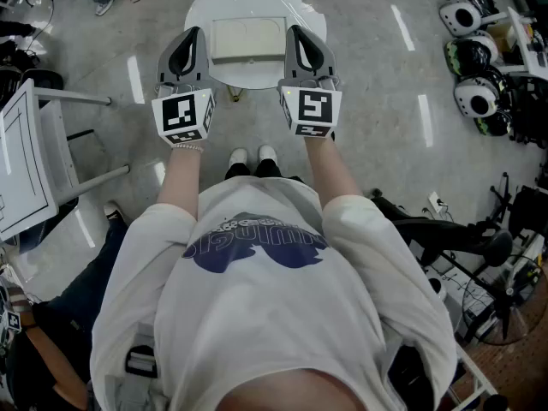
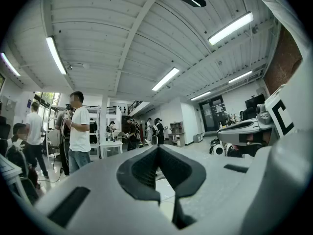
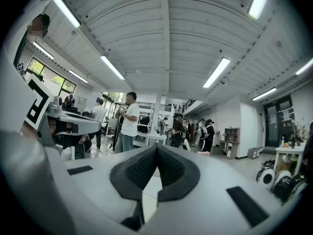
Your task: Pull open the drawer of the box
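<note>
The person holds both grippers out level, side by side, above a small round table [image 1: 202, 8]. The box [image 1: 247, 41] sits at the middle of that table. In the head view it lies between the two grippers and touches neither. Only its pale top with a raised rim shows from above, so the drawer itself cannot be made out.

The left gripper [image 1: 190, 38] is clenched with nothing in it. In the left gripper view [image 2: 157, 149] its dark ribbed pads [image 2: 142, 173] meet at the tips, and only the room's floor shows past them. The right gripper [image 1: 300, 36] is clenched and empty too, its pads [image 3: 172, 173] pressed together in the right gripper view [image 3: 156, 148]. Each gripper carries a marker cube near the wrist, left [image 1: 183, 116] and right [image 1: 310, 111].

Both gripper views look across a workshop with a ribbed white ceiling, where a person in a white shirt [image 2: 78, 131] stands.
</note>
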The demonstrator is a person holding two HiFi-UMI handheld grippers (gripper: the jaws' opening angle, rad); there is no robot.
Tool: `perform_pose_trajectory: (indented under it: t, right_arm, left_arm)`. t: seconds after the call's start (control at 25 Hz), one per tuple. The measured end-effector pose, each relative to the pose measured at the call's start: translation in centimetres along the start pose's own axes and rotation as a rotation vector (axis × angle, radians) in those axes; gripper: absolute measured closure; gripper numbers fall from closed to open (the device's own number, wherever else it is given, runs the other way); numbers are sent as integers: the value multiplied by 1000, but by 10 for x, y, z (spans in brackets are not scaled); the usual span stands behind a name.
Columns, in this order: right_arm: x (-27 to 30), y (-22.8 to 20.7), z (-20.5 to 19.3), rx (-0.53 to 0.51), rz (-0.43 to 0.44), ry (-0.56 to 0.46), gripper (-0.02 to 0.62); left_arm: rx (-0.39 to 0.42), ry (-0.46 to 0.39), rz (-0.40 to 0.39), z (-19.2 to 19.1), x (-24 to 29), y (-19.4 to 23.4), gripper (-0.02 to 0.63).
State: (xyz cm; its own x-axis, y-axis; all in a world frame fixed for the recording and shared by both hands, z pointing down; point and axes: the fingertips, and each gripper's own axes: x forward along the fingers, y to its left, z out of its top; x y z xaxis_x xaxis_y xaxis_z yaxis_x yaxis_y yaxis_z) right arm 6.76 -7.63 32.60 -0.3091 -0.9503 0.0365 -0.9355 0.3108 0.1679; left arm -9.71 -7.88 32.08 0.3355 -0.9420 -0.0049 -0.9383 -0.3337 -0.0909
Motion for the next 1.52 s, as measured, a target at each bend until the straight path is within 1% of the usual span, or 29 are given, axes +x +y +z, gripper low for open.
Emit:
perform_pose_trajectory:
  t: [0.2,0.72,0.8,0.88,0.92,1.0,1.04,1.12,1.2,1.24,1.28,1.32,1.4,1.52]
  right_arm:
    - [1,1,-1,-6,3,5,601]
    - [3,-7,-9,-6,18,17,601]
    - [4,-11,-10,24,19,11,601]
    - [4,-20,-10,84,19,-8,601]
    - [4,-26,-11,120,20,-16,600]
    - [3,-42,-17,191,22,-18,600]
    - [3,-51,-22,224,23,-12,578]
    - [1,-74,-36,273,13,16,486]
    - [-2,-97,-58,303,-10,64,482]
    - [-4,-108,-73,320,-21,98,460]
    - [-6,-117,-90,338,-32,138,426]
    - [-7,-123,-108,356,-41,184,400]
    - [-9,-124,-145,385,-51,281,380]
    - [-9,-96,-195,398,-18,421,359]
  left_arm:
    - [-3,1,3,-1,0,1,601]
    - [1,14,1,-5,8,-11,601]
    - [-1,21,6,-7,9,-11,601]
    - [-21,33,8,-11,10,-11,601]
    - [-46,41,7,-14,10,-11,601]
    - [-124,70,3,-25,6,-7,601]
    - [-162,89,4,-32,2,-3,600]
    - [-205,134,31,-49,-13,8,598]
    - [-233,186,79,-69,-33,20,594]
    - [-253,216,102,-81,-43,26,570]
    - [-279,249,121,-94,-52,30,504]
    - [-308,285,134,-108,-58,33,460]
    - [-360,355,146,-136,-64,38,429]
    - [-410,448,120,-172,-52,39,427]
